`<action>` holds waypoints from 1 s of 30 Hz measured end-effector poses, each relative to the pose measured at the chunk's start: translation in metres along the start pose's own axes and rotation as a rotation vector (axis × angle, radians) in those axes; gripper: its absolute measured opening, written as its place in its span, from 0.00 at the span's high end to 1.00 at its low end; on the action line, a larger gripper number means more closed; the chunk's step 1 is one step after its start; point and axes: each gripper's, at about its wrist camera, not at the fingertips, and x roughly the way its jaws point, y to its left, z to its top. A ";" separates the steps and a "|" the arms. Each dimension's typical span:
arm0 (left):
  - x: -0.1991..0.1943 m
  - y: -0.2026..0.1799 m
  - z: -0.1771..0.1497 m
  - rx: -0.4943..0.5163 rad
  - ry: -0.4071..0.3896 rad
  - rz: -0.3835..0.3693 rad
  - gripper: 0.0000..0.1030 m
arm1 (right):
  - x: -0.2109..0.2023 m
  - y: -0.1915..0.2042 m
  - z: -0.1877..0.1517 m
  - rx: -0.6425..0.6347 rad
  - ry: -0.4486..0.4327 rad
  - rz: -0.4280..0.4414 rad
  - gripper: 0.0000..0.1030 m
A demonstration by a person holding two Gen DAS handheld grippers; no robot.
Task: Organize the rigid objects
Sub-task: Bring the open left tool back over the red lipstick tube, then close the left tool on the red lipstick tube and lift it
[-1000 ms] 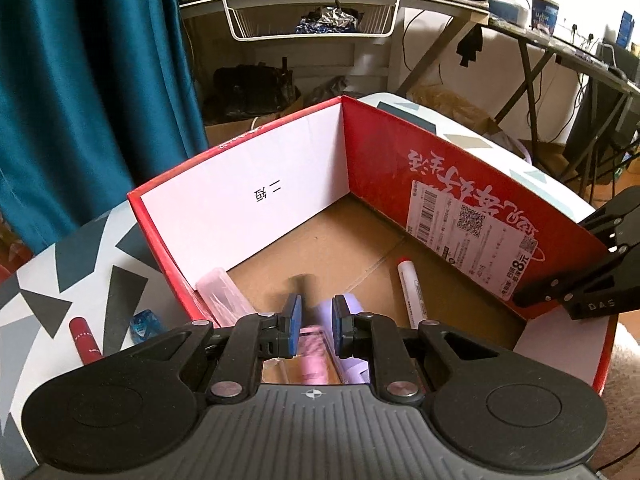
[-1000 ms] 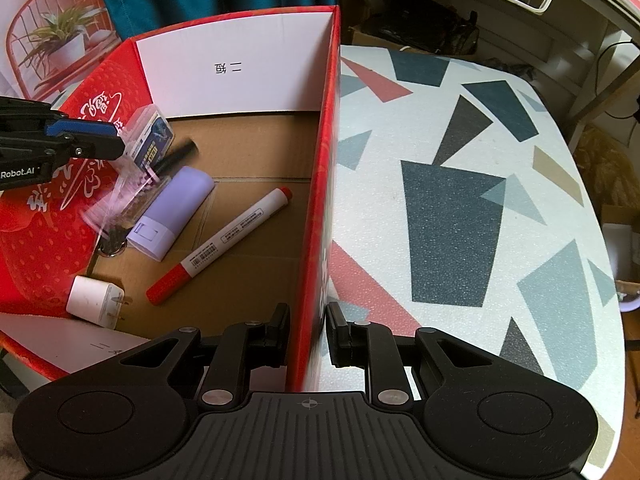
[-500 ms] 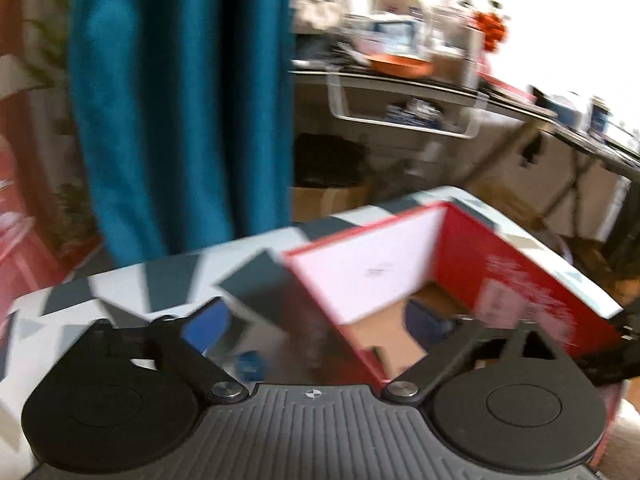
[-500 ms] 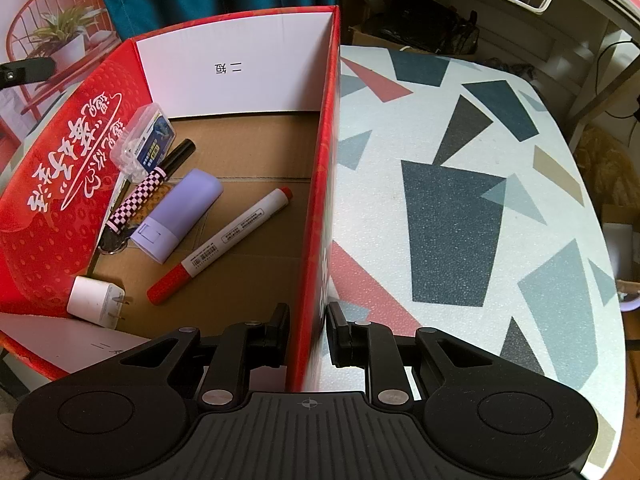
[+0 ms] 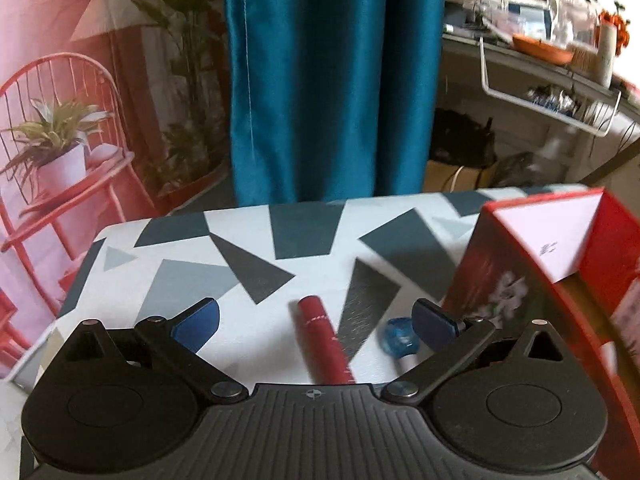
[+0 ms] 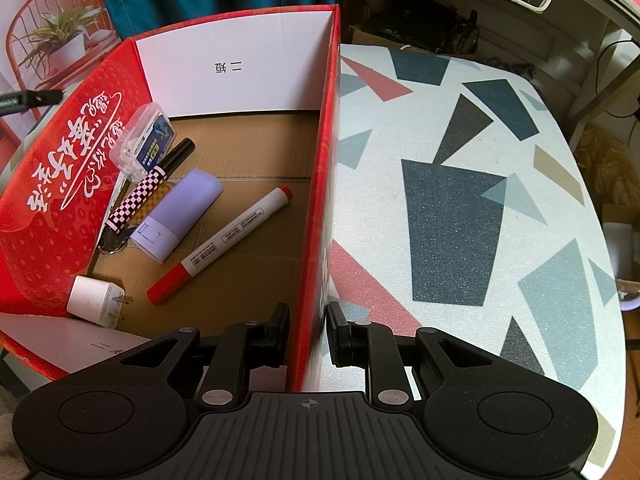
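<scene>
My left gripper (image 5: 316, 320) stands wide open over the patterned table (image 5: 240, 240), to the left of the red cardboard box (image 5: 516, 280). A dark red tube (image 5: 322, 340) lies on the table between its blue pads (image 5: 196, 320), untouched. A small clear blue piece (image 5: 400, 336) lies by the right pad. My right gripper (image 6: 308, 334) is shut on the box's right wall (image 6: 320, 200). Inside the box lie a red marker (image 6: 224, 244), a lilac case (image 6: 180, 216), a checkered strap (image 6: 140, 196), a clear plastic case (image 6: 144, 140) and a white charger (image 6: 94, 300).
A teal curtain (image 5: 332, 80) hangs behind the table's far edge. A red wire chair with a potted plant (image 5: 56, 152) stands at the left. A cluttered desk with a wire basket (image 5: 552, 96) is at the back right. The left gripper's tip (image 6: 28, 98) shows beyond the box's left wall.
The left gripper let go of the checkered strap inside the box, opened wide, and swung left out of the box to over the table. The right gripper kept still.
</scene>
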 end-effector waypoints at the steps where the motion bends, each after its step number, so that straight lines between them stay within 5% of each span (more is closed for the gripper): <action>1: 0.005 -0.001 -0.002 0.011 0.000 0.008 0.00 | 0.000 0.000 0.000 0.000 0.001 0.000 0.81; 7: 0.027 -0.003 -0.011 -0.008 0.013 0.015 0.01 | 0.002 0.001 0.000 0.002 0.011 0.001 0.81; 11: 0.037 -0.004 -0.014 -0.016 0.028 0.008 0.11 | 0.002 0.001 -0.001 0.004 0.014 0.001 0.81; 22: 0.054 0.002 -0.031 -0.037 0.141 -0.023 0.77 | 0.002 0.001 0.000 0.004 0.014 0.001 0.81; 30: 0.034 -0.007 -0.045 0.021 0.159 -0.014 0.77 | 0.002 0.000 0.000 0.004 0.013 0.001 0.81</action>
